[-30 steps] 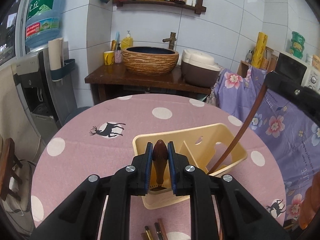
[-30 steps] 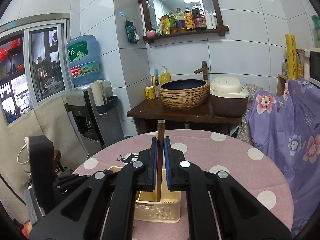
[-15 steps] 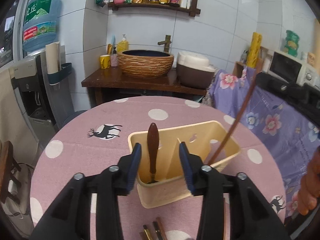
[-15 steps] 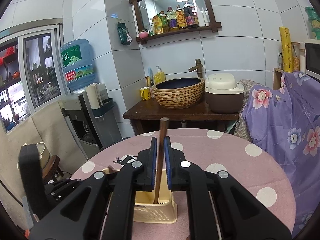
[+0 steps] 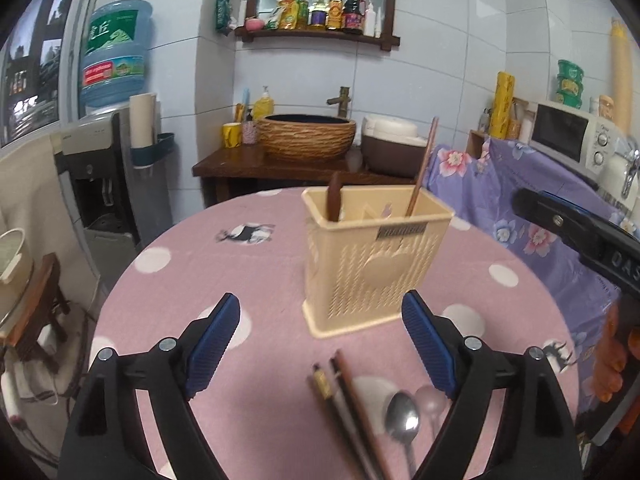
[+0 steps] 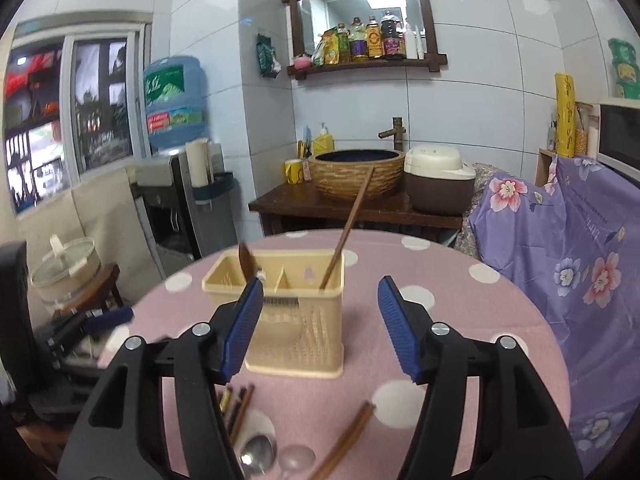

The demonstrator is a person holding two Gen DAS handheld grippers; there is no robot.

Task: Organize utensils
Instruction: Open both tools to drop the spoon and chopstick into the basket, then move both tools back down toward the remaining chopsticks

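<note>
The landmark is the cream holder (image 5: 372, 256), which stands upright near the middle of the round worktop (image 5: 192, 280) with its pink spotted cloth. Every loose utensil lies on the near side of the holder, between it and the two grippers. In the left wrist view a bundle of dark chopsticks (image 5: 340, 392) lies with its long axis running from the holder's near foot toward the camera, and a metal spoon (image 5: 403, 414) and a clear spoon (image 5: 430, 398) lie just right of them, bowls toward the holder and handles trailing out of the bottom edge. The left gripper (image 5: 320, 344) hangs above and slightly short of these, its fingers spread wide and opening further, nothing between them. In the right wrist view a single brown chopstick (image 6: 346, 438) lies apart from the bundle, slanting away to the right, under the right gripper (image 6: 320, 328), whose fingers are likewise opening and empty. So the right hand looks nearer the lone chopstick and the left nearer the bundle and spoons. Either would have to dip down and turn to cross a stick's long axis. The holder has a divider. Its left compartment holds a short dark-handled utensil (image 5: 334, 196) standing up, its right compartment a long brown chopstick (image 5: 422, 164) leaning right over the rim.
</note>
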